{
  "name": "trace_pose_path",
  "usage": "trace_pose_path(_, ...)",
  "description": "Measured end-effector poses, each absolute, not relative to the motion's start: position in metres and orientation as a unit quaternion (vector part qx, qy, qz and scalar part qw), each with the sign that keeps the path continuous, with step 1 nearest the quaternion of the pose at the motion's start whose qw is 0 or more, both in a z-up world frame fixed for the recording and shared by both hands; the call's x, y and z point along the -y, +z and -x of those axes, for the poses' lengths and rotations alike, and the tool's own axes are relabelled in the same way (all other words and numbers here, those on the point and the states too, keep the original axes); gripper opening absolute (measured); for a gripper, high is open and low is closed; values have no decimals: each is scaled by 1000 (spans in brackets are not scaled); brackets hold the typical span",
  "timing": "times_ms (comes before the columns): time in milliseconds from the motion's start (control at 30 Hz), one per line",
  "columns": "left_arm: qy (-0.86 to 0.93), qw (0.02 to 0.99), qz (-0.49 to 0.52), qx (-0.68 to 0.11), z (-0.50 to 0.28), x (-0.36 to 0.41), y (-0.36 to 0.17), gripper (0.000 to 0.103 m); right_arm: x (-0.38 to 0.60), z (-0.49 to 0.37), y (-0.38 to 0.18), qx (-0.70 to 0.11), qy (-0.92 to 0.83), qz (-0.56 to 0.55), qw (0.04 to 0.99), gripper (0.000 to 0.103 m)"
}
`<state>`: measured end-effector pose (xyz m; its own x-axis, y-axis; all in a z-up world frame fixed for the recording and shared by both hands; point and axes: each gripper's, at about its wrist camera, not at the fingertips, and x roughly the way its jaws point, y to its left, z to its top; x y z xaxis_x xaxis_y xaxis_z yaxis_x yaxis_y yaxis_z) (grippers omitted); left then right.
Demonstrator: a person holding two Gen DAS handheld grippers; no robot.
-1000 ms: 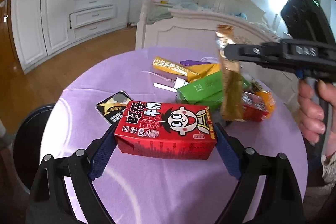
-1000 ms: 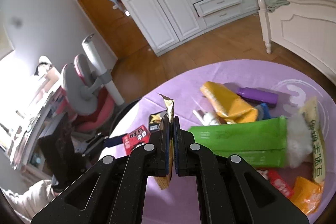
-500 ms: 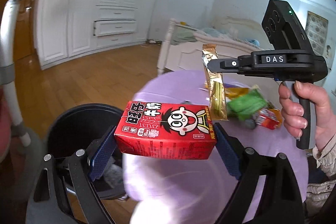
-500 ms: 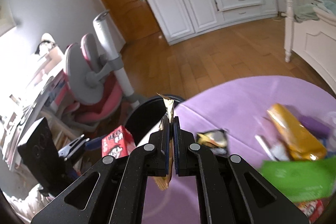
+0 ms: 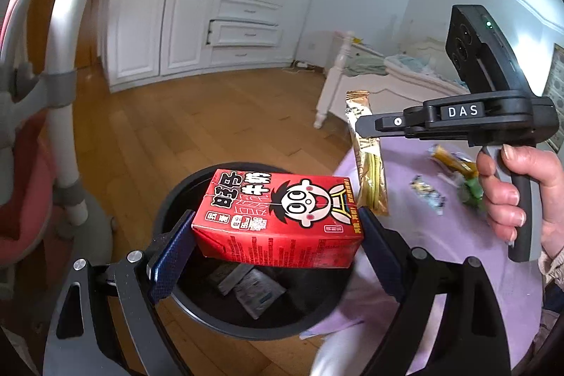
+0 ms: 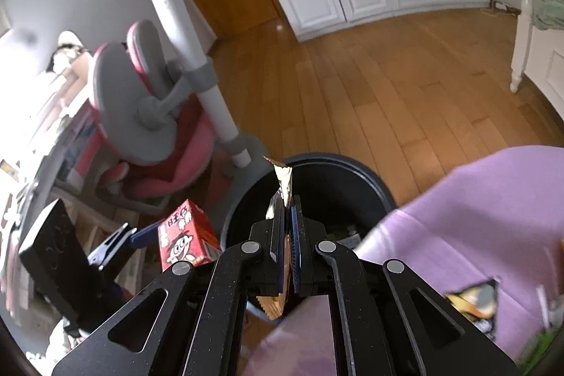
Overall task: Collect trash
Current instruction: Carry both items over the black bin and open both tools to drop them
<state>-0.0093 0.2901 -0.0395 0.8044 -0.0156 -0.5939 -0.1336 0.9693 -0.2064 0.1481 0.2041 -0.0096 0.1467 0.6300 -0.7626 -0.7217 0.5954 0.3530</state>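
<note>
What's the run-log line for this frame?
left gripper: shut on red milk carton, over black trash bin | right gripper: shut on gold snack wrapper, near bin | both unreleased

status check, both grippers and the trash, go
Left gripper shut on red carton, over black bin. Right gripper shut on gold wrapper, by bin rim. Nothing blocking the bin mouth.

the red milk carton (image 5: 278, 217) is seen as glossy printed card, clamped in the matt black plastic left gripper (image 5: 278, 256) with textured blue pads (image 5: 169, 256). a shiny crinkled gold foil wrapper (image 6: 282, 185) is pinched by the right gripper (image 6: 289, 235). the bin (image 5: 169, 207) looks like smooth dark plastic, the tablecloth (image 6: 476, 207) soft lilac cloth, the floor (image 5: 197, 125) polished wood.
</note>
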Motion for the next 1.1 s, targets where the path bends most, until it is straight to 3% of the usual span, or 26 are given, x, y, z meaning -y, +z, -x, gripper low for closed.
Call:
trace_pose_path(533,38,930,126,-344,-5,-322,-70,88,-247,-157,-63,-520,424,63,739,5)
trace_pose_path(567,39,929,125,-345,-5,-322,-70,89,-247,-157,-64,-521,424,63,738,7)
trace_pose_path(700,42,926,129,-351,-6,-323,-68,89,-242,-157,-59,-508,421,57,749,54)
trace_pose_path(1100,11,937,127,-324,-1,-285,-38,90,-192,-151,-27,-479,431,9,765,56)
